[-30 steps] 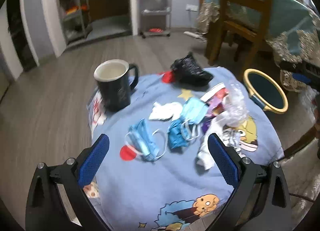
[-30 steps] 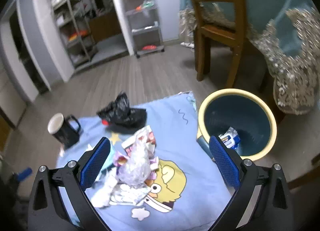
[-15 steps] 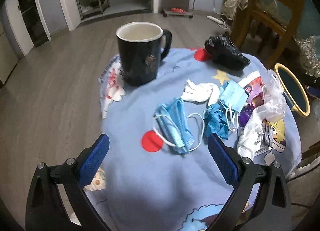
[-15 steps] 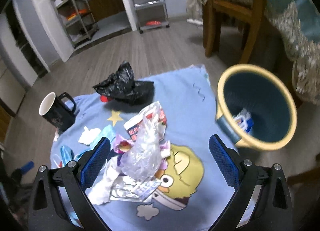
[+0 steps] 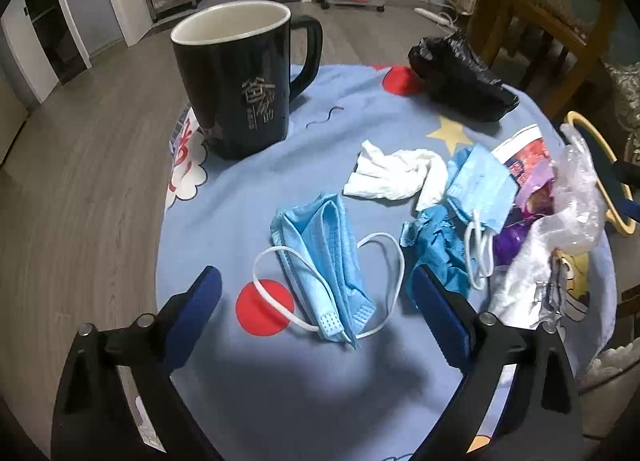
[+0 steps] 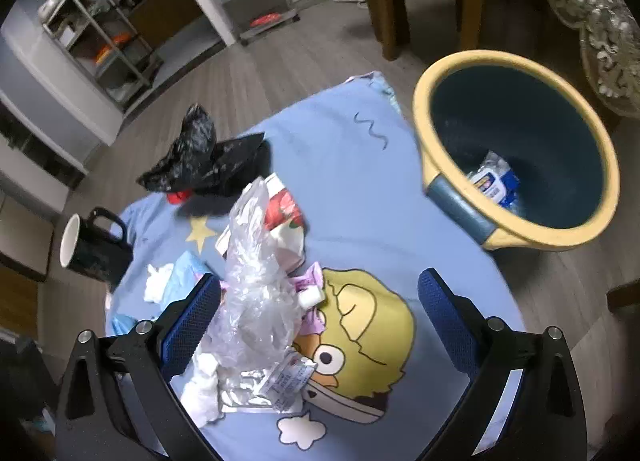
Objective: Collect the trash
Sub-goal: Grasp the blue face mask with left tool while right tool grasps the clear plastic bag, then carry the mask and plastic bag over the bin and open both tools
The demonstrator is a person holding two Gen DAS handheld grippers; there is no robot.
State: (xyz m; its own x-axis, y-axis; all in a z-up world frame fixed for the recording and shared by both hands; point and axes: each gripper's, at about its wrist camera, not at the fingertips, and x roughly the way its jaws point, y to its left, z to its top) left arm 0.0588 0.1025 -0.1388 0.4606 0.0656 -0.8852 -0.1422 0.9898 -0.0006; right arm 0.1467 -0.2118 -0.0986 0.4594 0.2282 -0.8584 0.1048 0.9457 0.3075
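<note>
Blue cartoon-print cloth (image 5: 248,401) covers a small round table w/ trash scattered on it; left gripper (image 5: 312,289) jaws wide apart, just been closing a little, nothing clamped; folded blue face mask (image 5: 324,257) lies between its pads on the cloth, not touched by either; red dot of the print just left of the mask; black mug (image 5: 240,85) upright far left, white inside; crumpled white tissue (image 5: 396,177) right of centre, beyond the mask; second blue mask (image 5: 480,185) and a teal crumpled scrap (image 5: 440,249) right of that; black plastic bag (image 5: 460,77) at far right edge of cloth; clear plastic bag (image 5: 576,197) + purple wrapper at right edge.

Right gripper (image 6: 320,301) jaws also wide apart, empty; clear plastic bag (image 6: 256,301) stands up just beside its left pad, contact can't tell; silver foil wrapper (image 6: 280,377) under the bag, near side; black plastic bag (image 6: 208,161) far left; mug (image 6: 92,249) at left edge; bin (image 6: 452,73) w/ yellow rim, dark blue inside, on floor right of table, just beside cloth edge; blue-white packet (image 6: 496,185) already lying in bin bottom; wooden chair legs beyond.
</note>
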